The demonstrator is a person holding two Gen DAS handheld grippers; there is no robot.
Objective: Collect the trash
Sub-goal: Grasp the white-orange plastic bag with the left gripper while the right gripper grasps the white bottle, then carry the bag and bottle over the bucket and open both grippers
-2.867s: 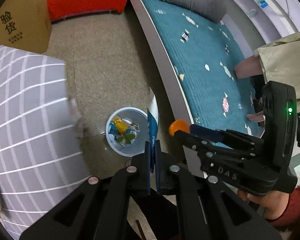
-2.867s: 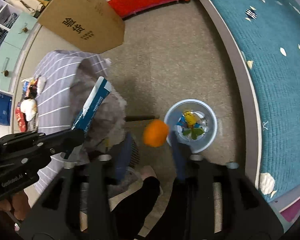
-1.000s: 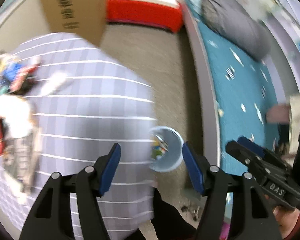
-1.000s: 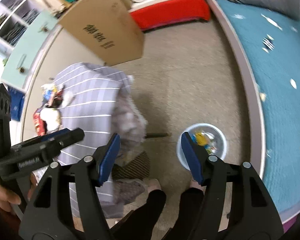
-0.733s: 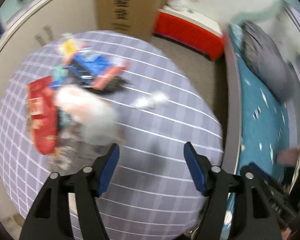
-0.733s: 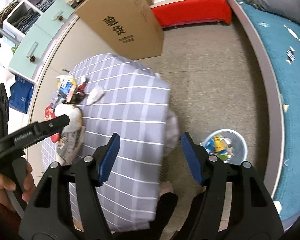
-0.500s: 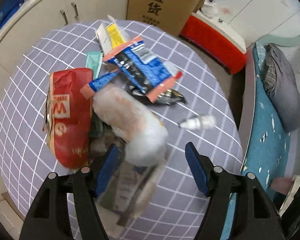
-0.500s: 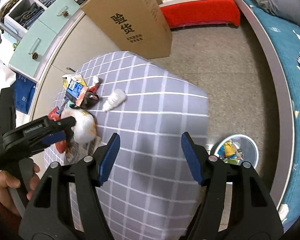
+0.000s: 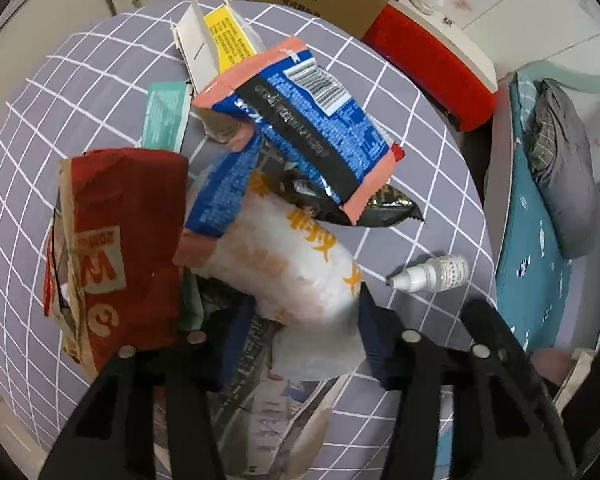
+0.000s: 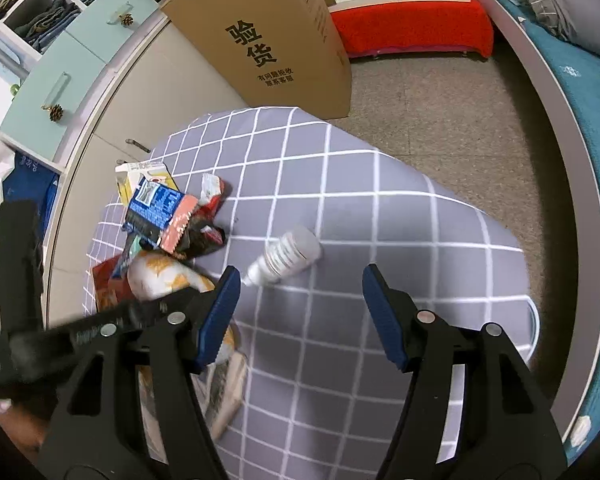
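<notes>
Crinkly plastic is what we are dealing with: the white bag with orange print (image 9: 296,264) lies on the checked bench (image 9: 412,160), at the near edge of the litter heap, partly under the blue and pink wrapper (image 9: 300,120) and beside the red paper bag (image 9: 116,248). Our left tool (image 9: 300,320) straddles its near end, jaws closing, and we cannot tell if the pads press yet. We judge it light, soft and slippery, so a pinch across the bunched end should hold best. Our right tool (image 10: 300,308) stands wide and empty just short of the small white dropper bottle (image 10: 288,256), which looks stiff, light and liable to roll.
</notes>
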